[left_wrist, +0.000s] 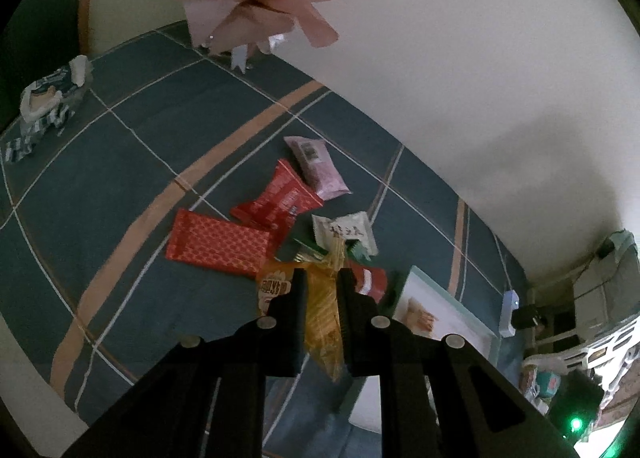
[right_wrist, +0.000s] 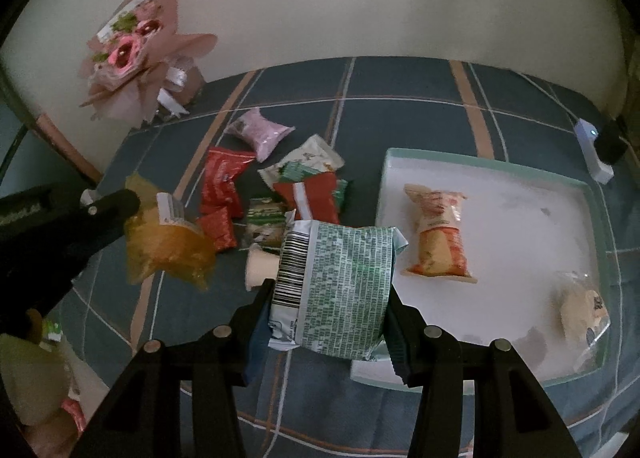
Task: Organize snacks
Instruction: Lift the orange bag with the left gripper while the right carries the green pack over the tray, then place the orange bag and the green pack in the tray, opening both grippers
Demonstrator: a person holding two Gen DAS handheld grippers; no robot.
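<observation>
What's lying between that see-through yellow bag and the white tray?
In the right wrist view, a heap of snack packets lies between the yellow bag and the white tray: red, green and white wrappers on the checked cloth.

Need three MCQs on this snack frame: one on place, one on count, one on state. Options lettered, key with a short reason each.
1. Where does the pink bouquet stand?
A. on the tray
B. against the wall at the cloth's far left
C. in the right tongs

2. How many snacks lie inside the white tray?
A. none
B. two
C. five

3. The left tongs are
A. wide open, empty
B. shut on the yellow packet
C. out of view

Key: B, it leans at the wall; B, an orange-wrapped cake and a clear-wrapped pastry; B, fingers pinch the packet.
</observation>
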